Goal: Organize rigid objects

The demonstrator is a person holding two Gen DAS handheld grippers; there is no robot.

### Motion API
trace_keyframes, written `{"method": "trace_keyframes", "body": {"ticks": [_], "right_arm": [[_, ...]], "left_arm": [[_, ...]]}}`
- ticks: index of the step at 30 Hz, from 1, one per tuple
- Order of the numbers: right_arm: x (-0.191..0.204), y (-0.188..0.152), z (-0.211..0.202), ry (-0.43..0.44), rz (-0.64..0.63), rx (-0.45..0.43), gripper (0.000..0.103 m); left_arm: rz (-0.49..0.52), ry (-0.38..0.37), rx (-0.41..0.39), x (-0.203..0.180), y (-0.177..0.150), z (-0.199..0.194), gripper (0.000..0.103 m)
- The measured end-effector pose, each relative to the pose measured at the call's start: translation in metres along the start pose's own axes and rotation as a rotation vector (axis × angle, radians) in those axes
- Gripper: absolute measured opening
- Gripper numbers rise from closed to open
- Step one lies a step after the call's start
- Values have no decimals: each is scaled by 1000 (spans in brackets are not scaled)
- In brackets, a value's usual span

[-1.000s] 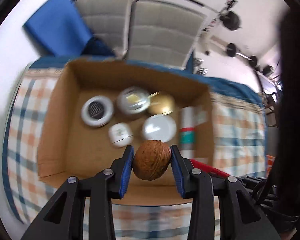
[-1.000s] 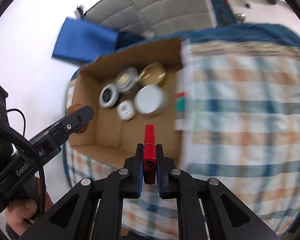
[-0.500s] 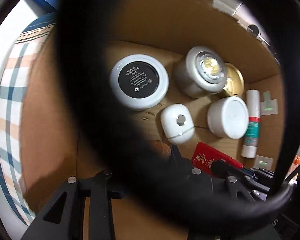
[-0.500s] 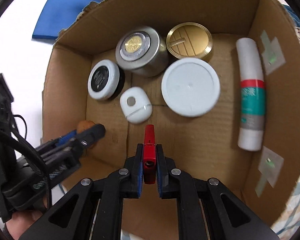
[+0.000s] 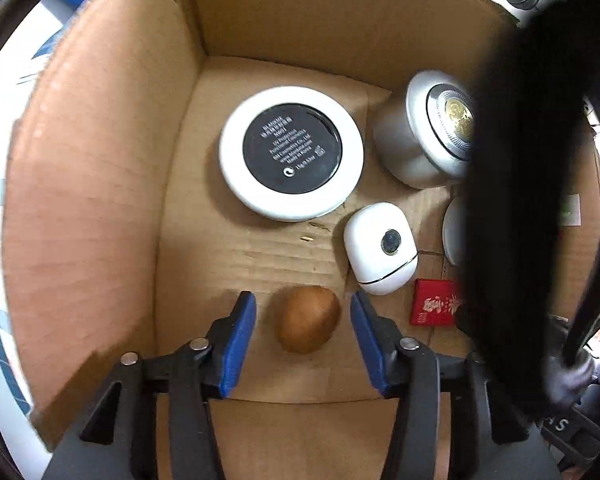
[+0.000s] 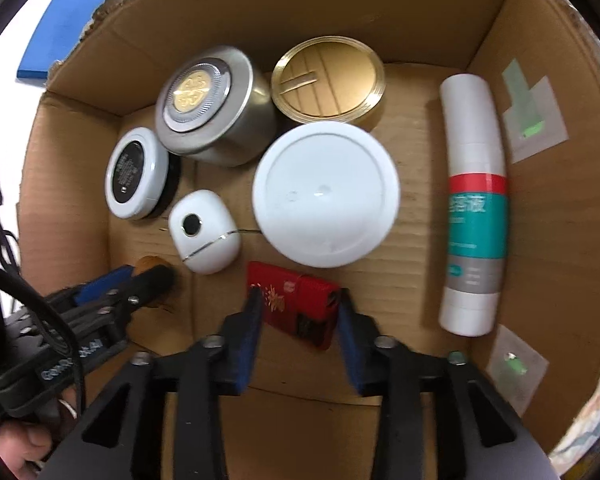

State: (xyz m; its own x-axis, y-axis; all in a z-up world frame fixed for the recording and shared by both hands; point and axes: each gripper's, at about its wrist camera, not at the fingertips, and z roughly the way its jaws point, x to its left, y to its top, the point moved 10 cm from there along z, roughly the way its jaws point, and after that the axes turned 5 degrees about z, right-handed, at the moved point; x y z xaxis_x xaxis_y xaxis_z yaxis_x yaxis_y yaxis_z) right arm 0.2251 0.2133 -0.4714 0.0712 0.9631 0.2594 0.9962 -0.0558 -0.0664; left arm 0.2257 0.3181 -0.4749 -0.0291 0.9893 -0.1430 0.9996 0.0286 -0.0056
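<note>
Inside a cardboard box (image 5: 84,200), a brown walnut (image 5: 308,324) rests on the floor. My left gripper (image 5: 302,304) straddles it with jaws opening and a gap on each side. In the right wrist view, a flat red packet (image 6: 296,304) lies on the box floor (image 6: 404,292) between the opening jaws of my right gripper (image 6: 300,298), no longer pinched. That view also shows the left gripper (image 6: 140,276) low at the left, with the walnut (image 6: 148,264) at its tips. The red packet (image 5: 434,304) appears to the walnut's right.
The box also holds a white compact with a black centre (image 6: 136,178), a silver tin (image 6: 214,106), a gold lid (image 6: 328,80), a white round lid (image 6: 326,194), a white pebble-shaped case (image 6: 204,232) and a white-teal tube (image 6: 474,208). A black cable (image 5: 520,200) blocks the left view's right side.
Both grippers came down into the box and their jaws parted. The walnut and the red packet, both gripped a second ago, now lie on the box floor.
</note>
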Motion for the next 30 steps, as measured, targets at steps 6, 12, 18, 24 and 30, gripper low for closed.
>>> {"method": "trace_keyframes", "body": {"ticks": [6, 12, 18, 24, 30], "right_arm": [[-4, -5, -16, -65, -1, -38, 64], [-14, -17, -58, -216, -21, -152, 101], [-36, -33, -106, -286, -13, -231, 103], [-41, -51, -145, -263, 1, -284, 103], [-34, -82, -193, -223, 12, -333, 103]], "left_arm": [[-2, 17, -64, -2, 0, -30, 79], [30, 65, -146, -3, -9, -71, 102], [46, 82, -228, -10, -32, -118, 103], [87, 87, -302, -22, -46, -159, 103], [117, 97, -380, -34, -69, -202, 103]]}}
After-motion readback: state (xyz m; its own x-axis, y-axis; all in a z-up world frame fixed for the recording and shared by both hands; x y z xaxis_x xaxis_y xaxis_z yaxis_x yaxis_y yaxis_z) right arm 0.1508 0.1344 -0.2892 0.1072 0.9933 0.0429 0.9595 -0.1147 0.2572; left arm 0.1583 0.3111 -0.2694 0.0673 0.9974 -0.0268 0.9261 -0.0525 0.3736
